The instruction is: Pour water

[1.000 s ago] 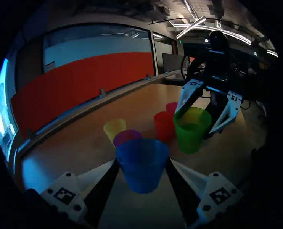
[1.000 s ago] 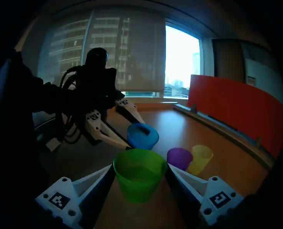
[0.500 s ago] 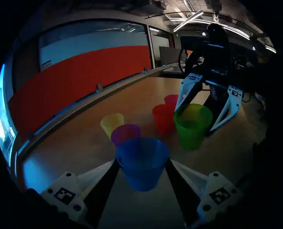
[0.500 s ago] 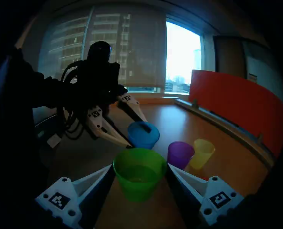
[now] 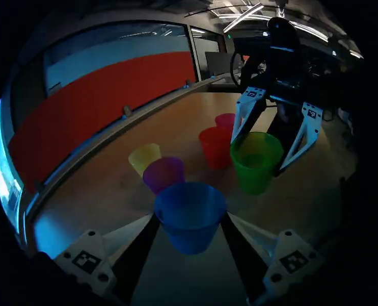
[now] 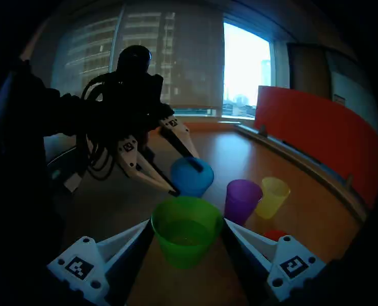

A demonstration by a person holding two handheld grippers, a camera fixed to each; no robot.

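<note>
Pinching one cup apiece, two claws face each other over the counter (image 5: 112, 196): the left claw (image 5: 190, 218) grips a blue cup (image 5: 190, 232), the right claw (image 6: 187, 225) a green cup (image 6: 185, 247). The left gripper view counts six cups: beyond the blue cup stand a purple cup (image 5: 163, 174), a yellow cup (image 5: 144, 157), a red cup (image 5: 215, 148) and a pink cup (image 5: 223, 121). The right gripper view looks into the green cup, with what seems water low inside, and shows a bright window (image 6: 245, 76) beyond the left claw.

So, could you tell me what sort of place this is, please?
Probably an office meeting room: a long wooden table, a red partition, and a big window onto city high-rises.
</note>
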